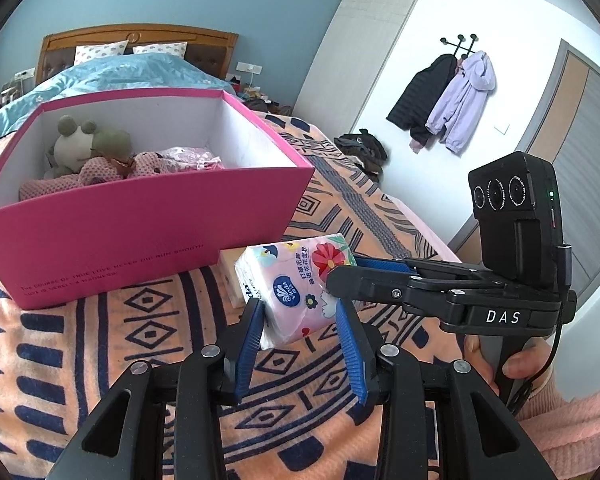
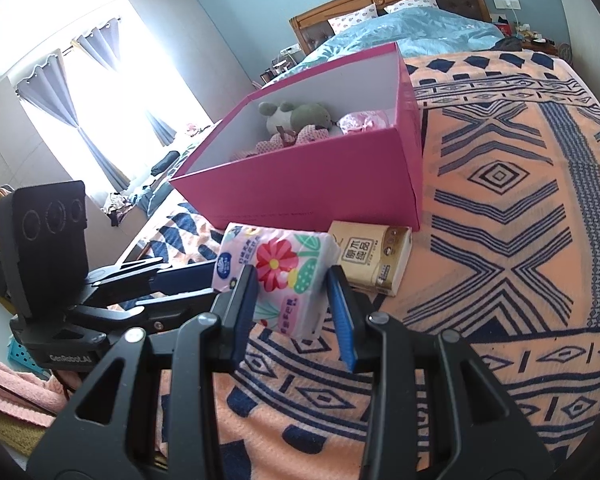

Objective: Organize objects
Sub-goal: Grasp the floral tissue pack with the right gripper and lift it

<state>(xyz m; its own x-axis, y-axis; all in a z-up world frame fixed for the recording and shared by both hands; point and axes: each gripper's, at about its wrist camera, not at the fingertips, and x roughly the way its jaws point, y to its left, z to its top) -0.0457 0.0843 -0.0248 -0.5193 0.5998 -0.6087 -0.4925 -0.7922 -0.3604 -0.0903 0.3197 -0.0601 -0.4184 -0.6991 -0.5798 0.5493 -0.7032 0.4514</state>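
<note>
two hand-held grippers meet on one floral tissue pack (image 1: 296, 280) on a bed w/ an orange-and-navy patterned blanket (image 1: 148, 332), just in front of a pink box (image 1: 140, 216) that already holds a frog plush (image 1: 88, 140), a pink spotted plush (image 1: 100, 172) and a pink fabric bundle (image 1: 192, 158). the box stands open-topped, prob. as the collection point, and the pack lies near its front wall, so the likely step is getting the pack up and over the rim.

left gripper (image 1: 298, 320): blue pads sit on either side of the pack's near end, the left pad touching the wrapper, the right pad at or just off it; jaws part-closed around it, but whether they actually clamp, cannot tell. it reaches forward along the blanket, low and about level, angled toward the box.

right gripper (image 2: 292, 300): same story from the other side, its pads bracket the pack's corner w/ the wrapper pressed at the left pad and a thin sliver of gap at the right; firm grip or not, cannot tell. in the left wrist view its fingers come in from the right, roughly crosswise to the left one, the person's hand (image 1: 512, 364) wrapped on the handle below its camera block.

a second, tan tissue pack (image 2: 374, 258) lies flat between the floral pack and the box wall, touching or nearly touching both; judged next in line. the soft wrapper looks likely to deform under the pads, so a two-sided hold makes sense.
</note>
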